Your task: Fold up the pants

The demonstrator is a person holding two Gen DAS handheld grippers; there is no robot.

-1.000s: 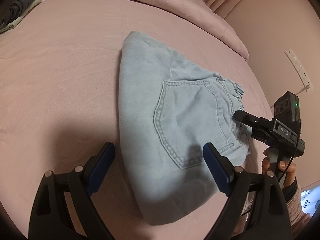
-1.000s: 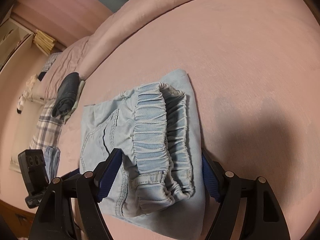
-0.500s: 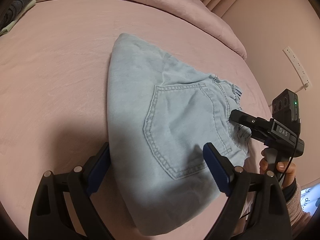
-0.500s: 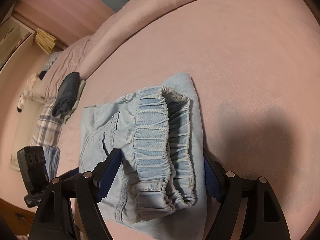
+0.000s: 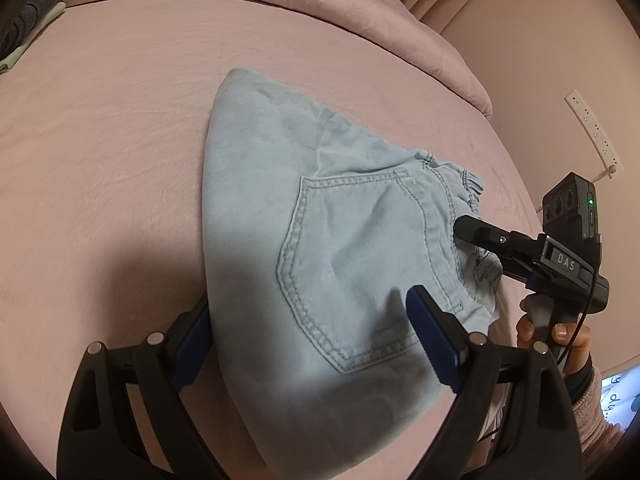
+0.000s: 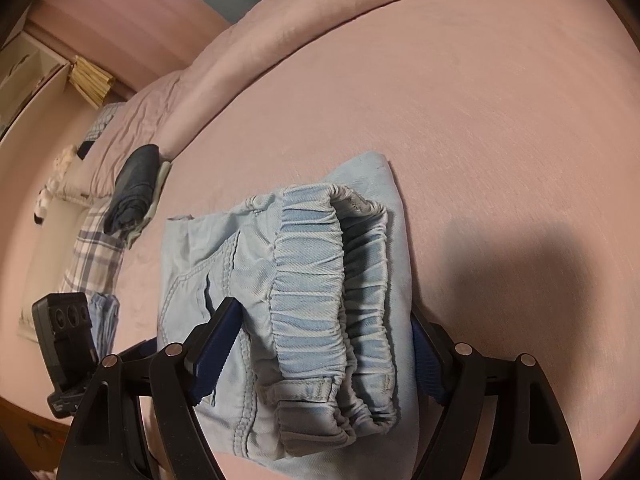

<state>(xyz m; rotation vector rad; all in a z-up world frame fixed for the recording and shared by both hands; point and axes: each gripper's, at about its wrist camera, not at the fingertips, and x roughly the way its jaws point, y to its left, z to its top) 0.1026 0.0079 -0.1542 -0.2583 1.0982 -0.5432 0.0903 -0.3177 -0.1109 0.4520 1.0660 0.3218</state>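
Note:
The light blue denim pants (image 5: 328,240) lie folded into a compact bundle on the pink bed, back pocket up. In the right wrist view the elastic waistband (image 6: 316,296) faces the camera. My left gripper (image 5: 308,340) is open, its fingers straddling the near folded edge of the bundle. My right gripper (image 6: 324,348) is open, one finger on each side of the waistband end. The right gripper also shows in the left wrist view (image 5: 520,248) at the waistband side.
The pink bed (image 5: 120,160) surrounds the bundle. A dark folded garment (image 6: 134,188) and a plaid cloth (image 6: 92,256) lie at the bed's far left. A pink duvet roll (image 5: 320,4) runs along the back. A wall power strip (image 5: 592,132) is at right.
My left gripper has moved forward so its fingers now straddle the bundle's near edge. My right gripper has edged closer over the waistband end. The pants have not shifted.

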